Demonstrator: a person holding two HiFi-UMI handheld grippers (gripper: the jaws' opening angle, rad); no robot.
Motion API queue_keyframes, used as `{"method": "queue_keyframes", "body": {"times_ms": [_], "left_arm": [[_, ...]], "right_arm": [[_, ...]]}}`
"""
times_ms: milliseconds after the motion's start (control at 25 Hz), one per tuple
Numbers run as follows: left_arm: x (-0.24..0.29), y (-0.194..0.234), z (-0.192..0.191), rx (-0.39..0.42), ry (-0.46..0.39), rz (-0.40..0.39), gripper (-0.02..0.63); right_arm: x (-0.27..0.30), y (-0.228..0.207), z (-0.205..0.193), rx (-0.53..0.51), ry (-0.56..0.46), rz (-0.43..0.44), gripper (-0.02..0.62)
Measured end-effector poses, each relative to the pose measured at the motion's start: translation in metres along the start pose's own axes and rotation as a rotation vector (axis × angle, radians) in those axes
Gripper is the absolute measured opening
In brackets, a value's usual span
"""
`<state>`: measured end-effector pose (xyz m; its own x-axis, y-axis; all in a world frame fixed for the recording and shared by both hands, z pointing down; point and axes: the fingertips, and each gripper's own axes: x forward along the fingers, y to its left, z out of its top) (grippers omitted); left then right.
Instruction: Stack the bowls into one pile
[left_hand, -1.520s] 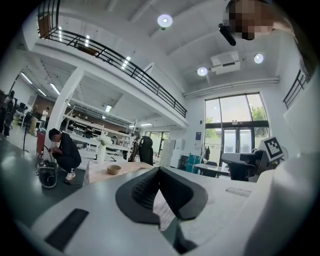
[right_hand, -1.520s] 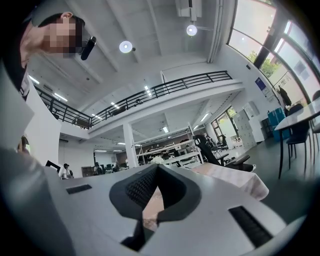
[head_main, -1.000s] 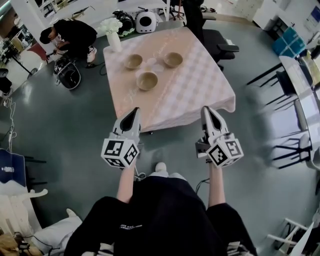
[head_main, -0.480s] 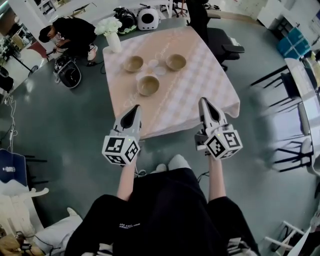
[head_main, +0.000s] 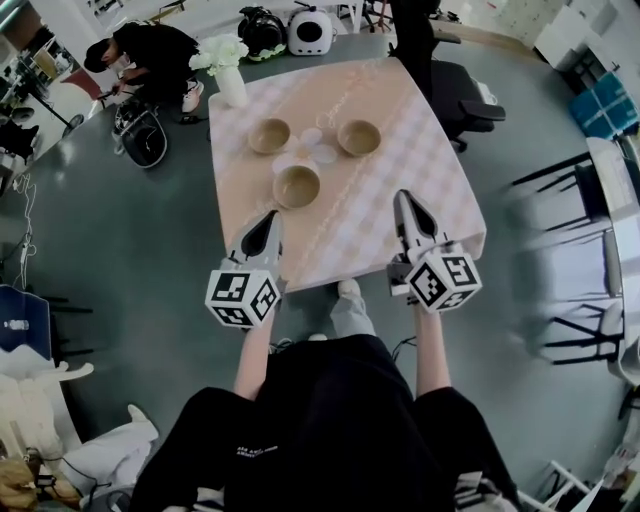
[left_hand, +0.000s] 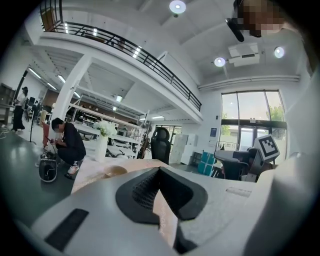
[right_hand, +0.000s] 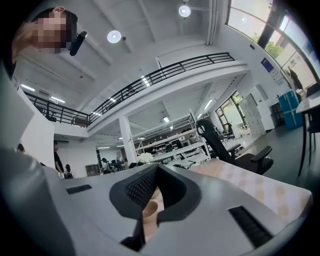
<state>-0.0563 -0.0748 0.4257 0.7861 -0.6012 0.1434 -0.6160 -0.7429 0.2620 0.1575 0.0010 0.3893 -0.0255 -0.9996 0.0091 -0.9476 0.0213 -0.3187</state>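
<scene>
Three tan bowls stand apart on the checked table (head_main: 420, 190): one at the back left (head_main: 269, 135), one at the back right (head_main: 359, 137), and one nearer me (head_main: 297, 186). Small pale dishes (head_main: 314, 146) lie between them. My left gripper (head_main: 267, 223) is shut and empty, its tip over the table's near edge, short of the near bowl. My right gripper (head_main: 405, 201) is also shut and empty, over the near right part of the table. The left gripper view (left_hand: 160, 172) shows a bowl (left_hand: 114, 171) far ahead. In the right gripper view (right_hand: 156, 171) a bowl (right_hand: 149, 208) shows below the jaw tips.
A white vase of flowers (head_main: 229, 72) stands at the table's back left corner. A person (head_main: 150, 50) crouches on the floor beyond it. A black office chair (head_main: 455, 85) stands at the back right, and dark chairs (head_main: 585, 290) and a desk line the right side.
I have stepped toward the table. Both grippers moved forward from over the floor to over the table's near edge, and the bowls sit closer.
</scene>
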Motion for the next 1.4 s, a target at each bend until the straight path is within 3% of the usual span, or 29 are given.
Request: {"method": "queue_keyframes", "body": {"times_ms": [600, 1040, 1400], "left_arm": [[0.069, 0.035, -0.018, -0.09, 0.046, 0.198, -0.003], [0.128, 0.03, -0.042, -0.114, 0.118, 0.223, -0.003], [0.165, 0.033, -0.052, -0.14, 0.169, 0.203, -0.002]], "right_arm": [[0.102, -0.068, -0.018, 0.034, 0.154, 0.109, -0.008], [0.162, -0.106, -0.039, 0.039, 0.259, 0.176, -0.008], [0.195, -0.142, -0.069, 0.103, 0.424, 0.093, -0.008]]}}
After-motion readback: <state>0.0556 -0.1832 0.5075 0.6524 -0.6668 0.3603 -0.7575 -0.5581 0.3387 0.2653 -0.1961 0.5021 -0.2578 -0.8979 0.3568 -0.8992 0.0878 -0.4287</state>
